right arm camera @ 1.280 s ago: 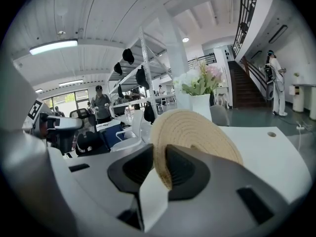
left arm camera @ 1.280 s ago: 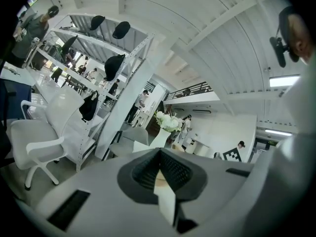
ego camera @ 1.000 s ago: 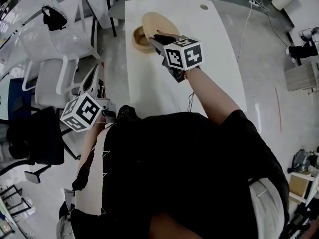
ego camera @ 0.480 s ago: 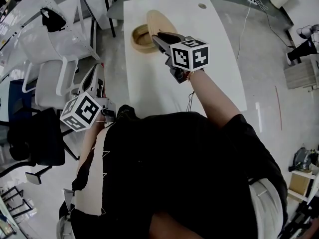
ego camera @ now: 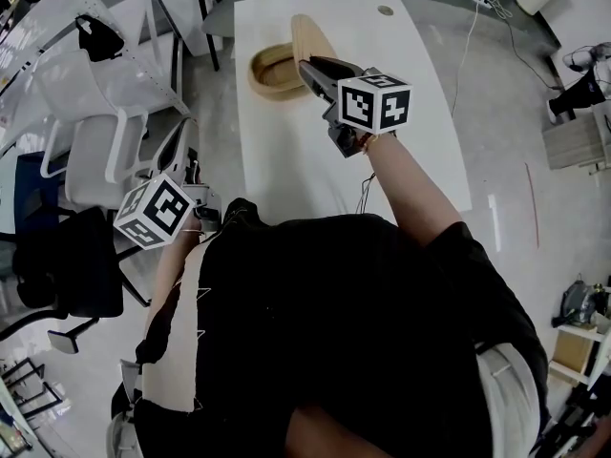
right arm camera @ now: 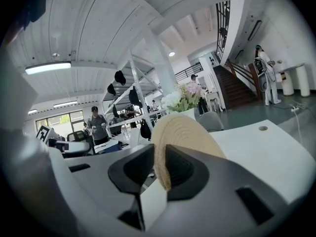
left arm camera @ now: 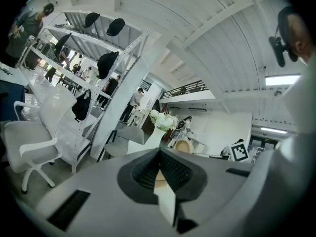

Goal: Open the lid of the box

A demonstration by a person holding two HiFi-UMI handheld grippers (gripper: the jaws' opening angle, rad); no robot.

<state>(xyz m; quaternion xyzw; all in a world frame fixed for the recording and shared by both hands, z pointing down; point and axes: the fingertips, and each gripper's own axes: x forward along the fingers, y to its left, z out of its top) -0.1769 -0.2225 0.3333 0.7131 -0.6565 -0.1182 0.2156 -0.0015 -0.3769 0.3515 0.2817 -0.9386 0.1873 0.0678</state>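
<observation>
The lid of the round tan box is gripped at its rim by the right gripper, its two jaws pressed against either face of the lid, which is seen between them standing nearly on edge. Compared with a second ago, the lid has been lifted and tipped: then it lay as a broad oval leaning over the box, whereas now only a narrow sliver of it is seen from the head view, and the hollow of the box is uncovered. The box itself is left in its place near the far end of the white table, just beside the raised lid. The left gripper is held off the table's left edge, unchanged from before, with its jaws closed together on nothing. No words can be made out; only black-and-white square marker patterns are carried on the right cube and the left cube
</observation>
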